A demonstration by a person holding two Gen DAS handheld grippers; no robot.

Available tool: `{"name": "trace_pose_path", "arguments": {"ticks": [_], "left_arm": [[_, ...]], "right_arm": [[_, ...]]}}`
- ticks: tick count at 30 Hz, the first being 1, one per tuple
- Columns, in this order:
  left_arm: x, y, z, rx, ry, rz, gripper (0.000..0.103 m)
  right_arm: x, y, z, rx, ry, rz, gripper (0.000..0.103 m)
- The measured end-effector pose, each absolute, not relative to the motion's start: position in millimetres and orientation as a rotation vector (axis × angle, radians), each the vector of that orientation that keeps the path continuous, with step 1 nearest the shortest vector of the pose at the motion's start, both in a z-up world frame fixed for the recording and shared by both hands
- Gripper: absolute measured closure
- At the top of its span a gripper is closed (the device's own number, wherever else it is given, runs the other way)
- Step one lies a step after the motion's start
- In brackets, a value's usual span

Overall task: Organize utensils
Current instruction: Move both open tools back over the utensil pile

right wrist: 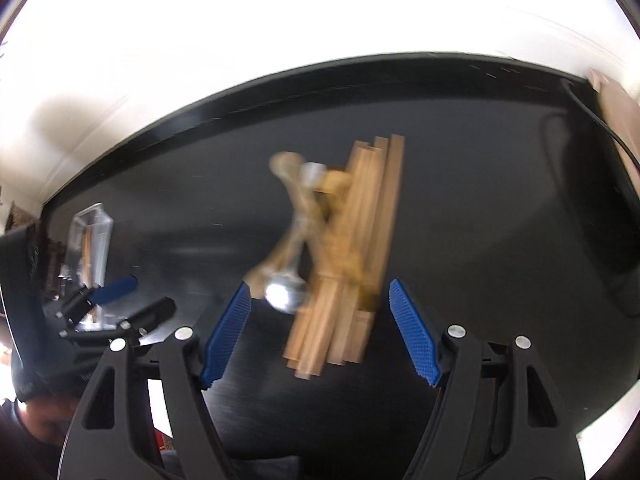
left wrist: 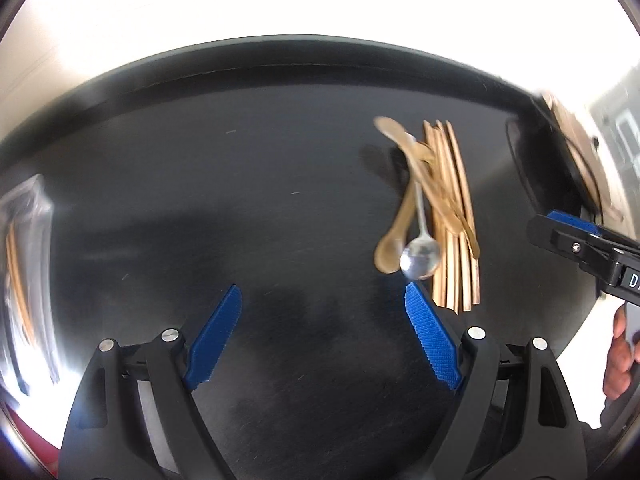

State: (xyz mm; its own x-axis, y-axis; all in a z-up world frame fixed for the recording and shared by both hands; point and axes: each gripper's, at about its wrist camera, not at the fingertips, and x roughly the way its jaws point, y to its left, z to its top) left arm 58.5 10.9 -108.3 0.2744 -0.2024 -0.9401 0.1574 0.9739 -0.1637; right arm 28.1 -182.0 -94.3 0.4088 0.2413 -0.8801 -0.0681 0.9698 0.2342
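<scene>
Likely home dining spot: black table (left wrist: pixel 240 200), spoons and chopsticks (left wrist: pixel 452 216), pale wall.

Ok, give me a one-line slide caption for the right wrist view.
Open right gripper above a blurred pile of wooden sticks and a metal spoon on the black table.
</scene>
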Motion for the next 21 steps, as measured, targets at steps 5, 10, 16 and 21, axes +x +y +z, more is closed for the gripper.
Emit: {"name": "trace_pose_path", "arguments": {"ticks": [5,10,16,21], "left_arm": [[74.7,-20.9,-130.8,0.072,1.279,-0.293,0.021],[94.5,-40.7,-159.1,0.177,1.285,-0.343,0.021],[120.0,-56.4,-177.2,0.259,1.271,-0.419,0.021],[137.8,-70.8,-189.6,0.315,1.267,-0.498,0.021]], "right_arm": [[24.3,-219.1,-120.3,0.139,1.173,0.15,0.033],[28.3,-228.7,-150.2,0.128,1.227,0.135,0.033],[44.3,-229.6,-159.4,0.143,1.227,0.109,0.033],[63.5,-227.7,-162.7,0.139,1.221,0.093,0.033]]}}
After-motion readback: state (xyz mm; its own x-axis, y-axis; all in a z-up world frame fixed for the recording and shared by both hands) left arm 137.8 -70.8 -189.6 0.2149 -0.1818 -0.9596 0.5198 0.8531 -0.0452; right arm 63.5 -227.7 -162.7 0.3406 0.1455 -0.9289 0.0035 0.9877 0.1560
